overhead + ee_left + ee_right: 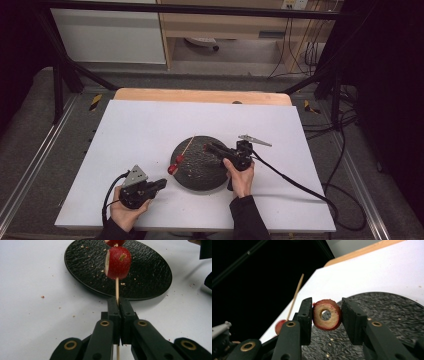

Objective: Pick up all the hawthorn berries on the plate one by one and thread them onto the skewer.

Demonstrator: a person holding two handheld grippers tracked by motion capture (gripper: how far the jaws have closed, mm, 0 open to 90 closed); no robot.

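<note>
Threading in hand: left gripper [117, 301] jaws clamped tight on the skewer [116, 287], two fruit pieces [118, 263] beyond its tips; right gripper [326, 315] pinches the cored ring [327, 314] between its pads, needing hole-to-point alignment next.

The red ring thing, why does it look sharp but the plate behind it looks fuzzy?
In the right gripper view the ring slice sits close and in focus, while the black plate behind blurs. In the left gripper view the skewer and red pieces look sharp. The high view is dim, with dark corners.
</note>
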